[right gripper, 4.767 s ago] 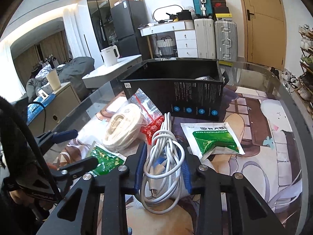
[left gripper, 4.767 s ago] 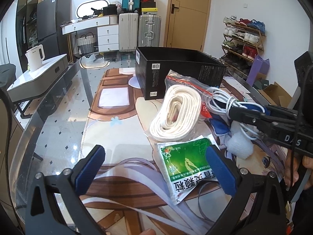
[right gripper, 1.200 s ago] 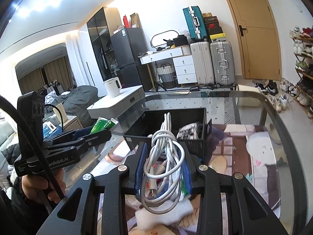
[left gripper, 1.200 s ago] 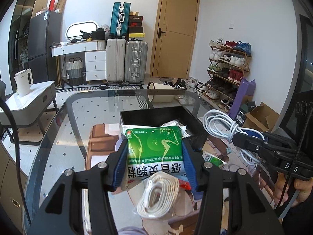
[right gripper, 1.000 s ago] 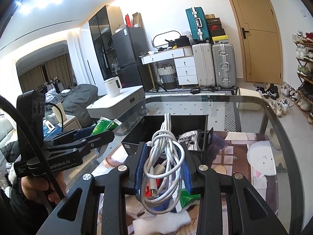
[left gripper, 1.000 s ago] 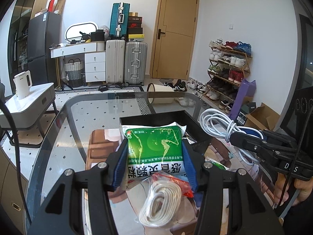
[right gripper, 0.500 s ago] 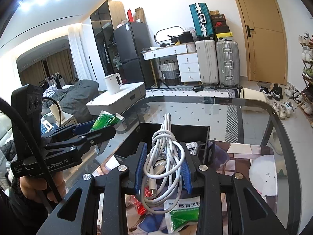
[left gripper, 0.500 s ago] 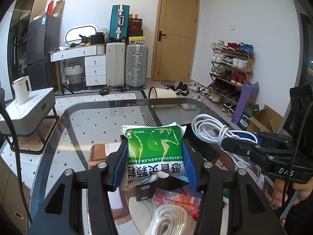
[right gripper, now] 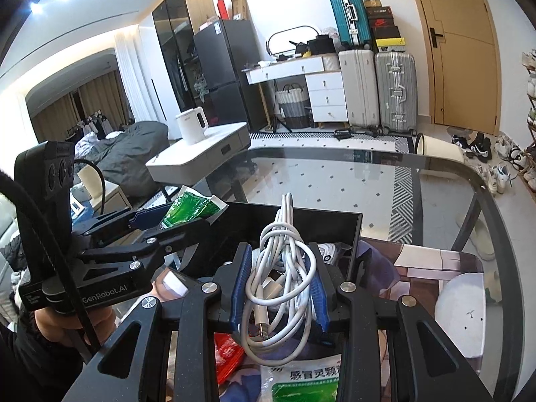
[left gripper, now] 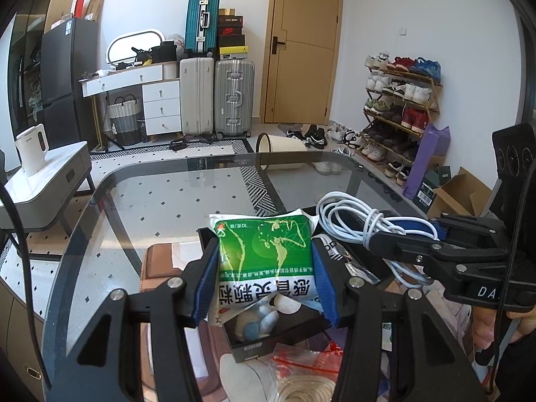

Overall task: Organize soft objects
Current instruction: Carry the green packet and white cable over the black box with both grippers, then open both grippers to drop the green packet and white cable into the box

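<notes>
My left gripper is shut on a green and white sachet and holds it in the air over the open black box. My right gripper is shut on a coiled white cable, also over the black box. In the left wrist view the right gripper with the cable hangs to the right of the sachet. In the right wrist view the left gripper with the sachet is at the left. Soft items lie inside the box.
The box stands on a glass table with a printed mat. A red-topped plastic bag with a white coil lies in front of the box. A second green sachet lies below my right gripper. A white pad lies at right.
Both grippers have moved forward and come over the black box with their loads. The box has slid lower and nearer in both views. Neither grip has changed.
</notes>
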{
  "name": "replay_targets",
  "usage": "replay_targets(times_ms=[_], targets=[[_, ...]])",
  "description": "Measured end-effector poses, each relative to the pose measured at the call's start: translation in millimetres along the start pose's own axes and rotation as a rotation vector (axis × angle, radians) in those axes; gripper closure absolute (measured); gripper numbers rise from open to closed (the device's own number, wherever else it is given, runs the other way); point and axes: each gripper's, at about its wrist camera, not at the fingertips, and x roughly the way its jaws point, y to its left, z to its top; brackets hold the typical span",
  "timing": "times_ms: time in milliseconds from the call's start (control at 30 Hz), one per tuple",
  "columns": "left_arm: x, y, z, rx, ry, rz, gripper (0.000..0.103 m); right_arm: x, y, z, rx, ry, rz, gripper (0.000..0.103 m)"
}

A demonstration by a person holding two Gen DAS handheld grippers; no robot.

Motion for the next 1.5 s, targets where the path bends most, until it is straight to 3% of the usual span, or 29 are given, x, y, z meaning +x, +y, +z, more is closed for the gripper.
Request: replay_targets(times_ms=[400,667,1267,1367,1500], targets=[[31.2,-2.8,-5.4,0.029,0.073,-0.006,0.052,45.3,-11.2,5.2,-0.034,0.106,0.005,0.07],[43.4,-8.8,-12.0,0.075,0.116,0.005,0.052,60.7,-18.4,7.1,-0.024,0.132,-0.006,0.07],[36.0,-12.4,-16.3,0.122,0.129,-0.03,0.049,48.5,-15.7,-7.9,0.042,0.14,-0.053,0.07],[35.2,-15.5,-16.1,0.126,0.139,-0.038,0.044,46.3,-13.5,-9.8,0.019,0.138,-0.066,0.069],[30.3,-18.8,-15.5,0.138,0.129,-0.033,0.026,33.2,-11.3,-6.9,-0.011,0.096,-0.087,0.055]])
